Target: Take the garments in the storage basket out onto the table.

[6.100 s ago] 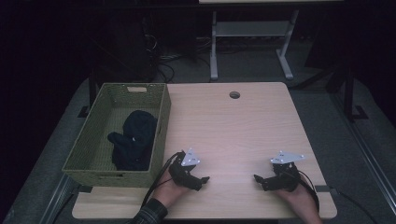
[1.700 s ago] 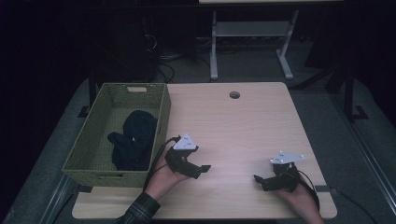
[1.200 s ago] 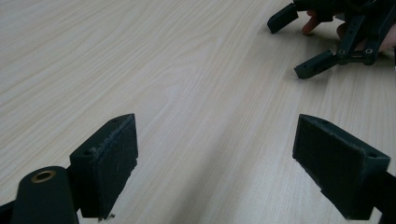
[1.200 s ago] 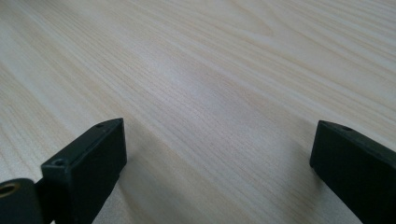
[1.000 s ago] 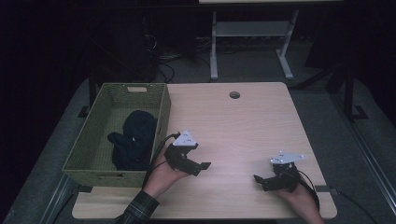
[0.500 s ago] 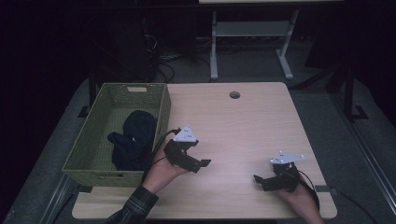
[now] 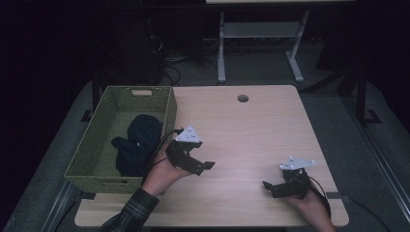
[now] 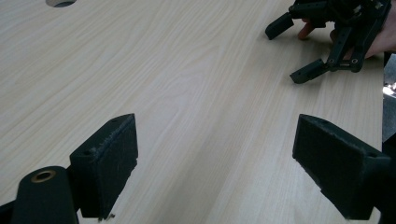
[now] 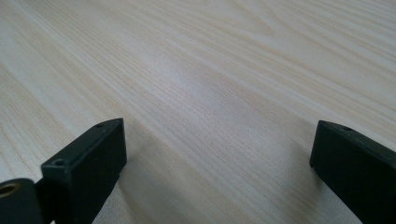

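One wooden table (image 7: 270, 121) carries a green basket (image 7: 94, 159) at 9 o'clock, with dark cloth (image 7: 138, 142) inside. I hold my left gripper (image 7: 196, 162) just beside the basket and my right gripper (image 7: 275, 186) at 5 o'clock, both with jaws wide and holding nothing.

Dim high view, dark surroundings; gripper views bright, soft.
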`<state>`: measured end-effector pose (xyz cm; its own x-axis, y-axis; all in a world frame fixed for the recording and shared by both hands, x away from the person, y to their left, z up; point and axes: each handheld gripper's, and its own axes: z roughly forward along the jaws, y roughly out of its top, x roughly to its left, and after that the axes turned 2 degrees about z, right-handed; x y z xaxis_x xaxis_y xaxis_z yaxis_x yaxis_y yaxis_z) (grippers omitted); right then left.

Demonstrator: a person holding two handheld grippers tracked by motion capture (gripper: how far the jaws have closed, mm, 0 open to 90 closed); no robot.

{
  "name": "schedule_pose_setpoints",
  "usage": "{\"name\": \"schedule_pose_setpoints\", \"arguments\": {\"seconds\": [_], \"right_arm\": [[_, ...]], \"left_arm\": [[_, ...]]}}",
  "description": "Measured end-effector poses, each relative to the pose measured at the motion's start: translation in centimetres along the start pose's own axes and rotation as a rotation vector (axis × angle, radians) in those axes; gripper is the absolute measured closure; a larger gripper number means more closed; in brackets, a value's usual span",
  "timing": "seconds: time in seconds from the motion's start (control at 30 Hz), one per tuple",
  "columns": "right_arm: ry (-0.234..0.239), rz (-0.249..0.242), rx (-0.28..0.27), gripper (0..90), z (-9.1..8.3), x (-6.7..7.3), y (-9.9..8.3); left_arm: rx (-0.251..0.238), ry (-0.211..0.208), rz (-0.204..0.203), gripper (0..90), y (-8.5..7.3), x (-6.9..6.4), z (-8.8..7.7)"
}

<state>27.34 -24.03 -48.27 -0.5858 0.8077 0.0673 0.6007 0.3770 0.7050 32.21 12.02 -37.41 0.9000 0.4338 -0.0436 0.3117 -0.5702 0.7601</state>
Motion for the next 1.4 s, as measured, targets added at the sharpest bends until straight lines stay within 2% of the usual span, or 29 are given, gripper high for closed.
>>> {"name": "schedule_pose_setpoints", "arguments": {"seconds": [0.27,0.43,0.73,1.13,1.17,1.4], "right_arm": [[0.000,0.001,0.000,3.2,0.0,0.0,0.0],[0.000,0.000,0.000,3.2,0.0,0.0,0.0],[0.000,0.000,0.000,3.2,0.0,0.0,0.0],[0.000,0.000,0.000,3.2,0.0,0.0,0.0],[0.000,0.000,0.000,3.2,0.0,0.0,0.0],[0.000,0.000,0.000,3.2,0.0,0.0,0.0]], "left_arm": [[0.005,-0.014,-0.018,14.0,0.5,0.6,-1.1],[0.007,-0.015,-0.010,14.6,0.9,1.1,-1.7],[0.048,-0.012,-0.011,14.6,1.4,1.7,-2.6],[0.094,0.009,-0.019,14.6,1.6,2.6,-3.8],[0.105,0.014,-0.008,14.6,1.6,2.7,-4.0],[0.114,0.037,-0.017,14.6,1.7,3.3,-5.1]]}}
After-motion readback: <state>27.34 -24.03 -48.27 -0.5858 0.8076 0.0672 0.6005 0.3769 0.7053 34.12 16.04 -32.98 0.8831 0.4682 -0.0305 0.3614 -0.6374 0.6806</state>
